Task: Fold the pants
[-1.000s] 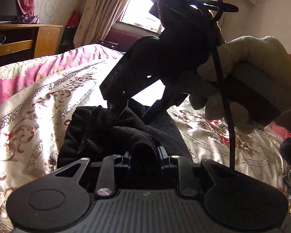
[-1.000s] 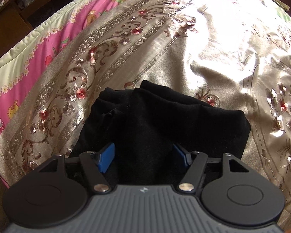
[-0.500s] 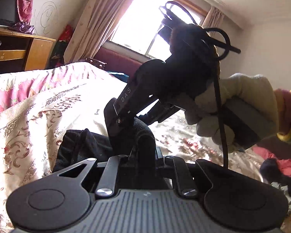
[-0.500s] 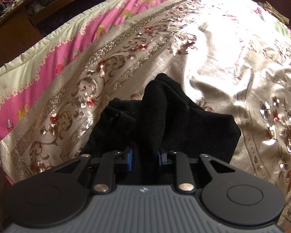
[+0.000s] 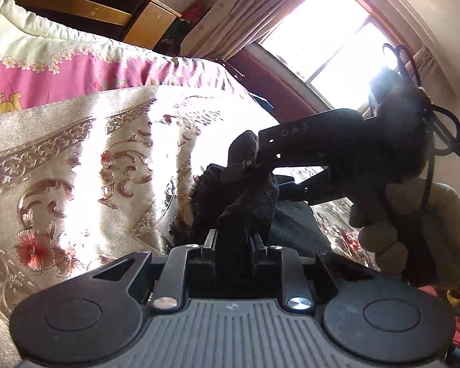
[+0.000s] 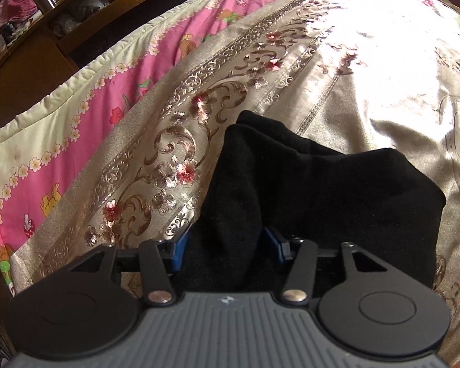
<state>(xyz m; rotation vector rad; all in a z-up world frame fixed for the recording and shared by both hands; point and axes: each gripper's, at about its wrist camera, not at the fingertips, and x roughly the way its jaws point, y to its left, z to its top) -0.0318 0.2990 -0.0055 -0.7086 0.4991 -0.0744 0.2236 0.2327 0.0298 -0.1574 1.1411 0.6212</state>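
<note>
The left gripper (image 5: pixel 232 242) has a fold of the black pants (image 5: pixel 245 202) between its jaws; the jaws are opening, yet the cloth fills the gap and the pads press on it from both sides. Just ahead of it the right gripper (image 5: pixel 254 168) reaches in from the right, gripped by a gloved hand (image 5: pixel 414 224), its fingers sunk into the same bundle and blocking the view of what lies beyond. A dark cable (image 5: pixel 426 190) hangs down past that hand.

In the right wrist view the right gripper (image 6: pixel 227 242) has its blue pads (image 6: pixel 179 247) set apart on either side of a raised ridge of the pants (image 6: pixel 322 184); its jaws are opening, and whether the pads touch the cloth cannot be told. The pants spread forward and to its right as a folded heap on the gold floral bedspread (image 6: pixel 337 70).

To the left runs a pink quilt (image 6: pixel 86 98), and beyond it wooden shelving (image 6: pixel 30 61). Behind the left gripper's view stand curtains (image 5: pixel 248 12) and a bright window (image 5: pixel 331 49).
</note>
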